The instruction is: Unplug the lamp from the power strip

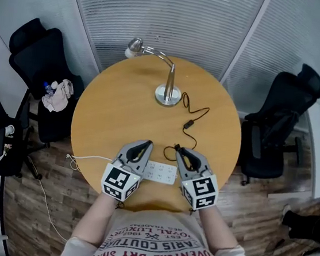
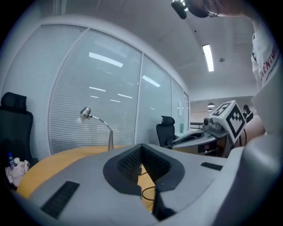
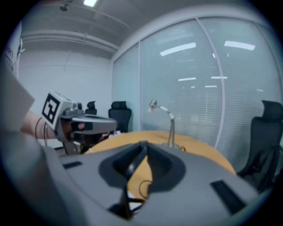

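On the round wooden bench [image 1: 115,113] the silver desk lamp [image 1: 168,92] stood upright at the far edge, its bent neck reaching left to the small head. Its thin black cord [image 1: 196,111] ran from the base toward the person, passed through an inline switch [image 1: 189,123], and curled into a loop just beyond the white power strip [image 1: 160,172]. The strip lay flat at the near edge, between the two tools, and its own white cable [image 1: 90,157] trailed off the bench to the left. The left tool [image 1: 144,146] rested at the strip's left end with its jaws brought together tip to tip and nothing between them; in the left gripper view [image 2: 141,146] only bare bench and a curl of cord showed through the hollow behind the tips, with the lamp [image 2: 85,113] well beyond. The right tool [image 1: 182,151] sat at the strip's right end, just beside the cord's loop, its jaws likewise together at the tips. The right gripper view [image 3: 143,145] showed the loop of cord below them and the lamp [image 3: 170,131] farther off. The plug itself lay under the right tool and could not be made out. Black office chairs [image 1: 278,130] stood well apart on either side of the bench.
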The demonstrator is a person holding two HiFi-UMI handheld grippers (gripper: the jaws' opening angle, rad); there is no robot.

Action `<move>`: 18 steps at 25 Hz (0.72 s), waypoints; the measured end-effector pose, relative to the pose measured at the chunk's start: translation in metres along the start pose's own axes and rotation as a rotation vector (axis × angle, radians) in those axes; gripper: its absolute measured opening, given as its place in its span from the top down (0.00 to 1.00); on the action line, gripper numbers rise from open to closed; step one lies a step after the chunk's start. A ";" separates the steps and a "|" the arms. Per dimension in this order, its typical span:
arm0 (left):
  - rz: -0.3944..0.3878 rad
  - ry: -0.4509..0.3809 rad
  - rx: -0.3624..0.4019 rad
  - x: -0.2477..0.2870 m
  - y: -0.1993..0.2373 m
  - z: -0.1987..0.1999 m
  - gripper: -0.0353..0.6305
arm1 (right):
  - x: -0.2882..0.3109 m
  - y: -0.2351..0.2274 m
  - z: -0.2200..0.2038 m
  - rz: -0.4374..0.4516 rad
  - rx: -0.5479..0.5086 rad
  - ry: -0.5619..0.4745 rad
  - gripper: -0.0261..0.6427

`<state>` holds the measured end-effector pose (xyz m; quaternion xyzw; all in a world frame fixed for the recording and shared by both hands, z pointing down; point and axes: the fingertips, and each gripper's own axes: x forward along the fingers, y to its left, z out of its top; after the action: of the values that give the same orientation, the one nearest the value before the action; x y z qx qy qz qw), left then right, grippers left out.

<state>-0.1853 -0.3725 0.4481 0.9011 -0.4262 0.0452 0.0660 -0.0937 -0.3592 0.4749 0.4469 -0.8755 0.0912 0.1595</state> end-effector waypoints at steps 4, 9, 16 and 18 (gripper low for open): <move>-0.009 -0.115 0.027 -0.022 -0.004 0.032 0.91 | -0.012 0.000 0.020 -0.014 0.000 -0.100 0.85; -0.031 -0.145 0.008 -0.033 -0.007 0.037 0.91 | -0.019 -0.004 0.027 -0.059 -0.008 -0.145 0.85; -0.049 -0.166 -0.032 -0.034 -0.008 0.040 0.91 | -0.018 -0.002 0.030 -0.064 -0.021 -0.148 0.85; -0.052 -0.166 -0.028 -0.033 -0.010 0.041 0.91 | -0.019 -0.002 0.030 -0.066 -0.023 -0.153 0.85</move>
<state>-0.1973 -0.3471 0.4027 0.9115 -0.4073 -0.0375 0.0440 -0.0872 -0.3554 0.4404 0.4791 -0.8710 0.0413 0.1004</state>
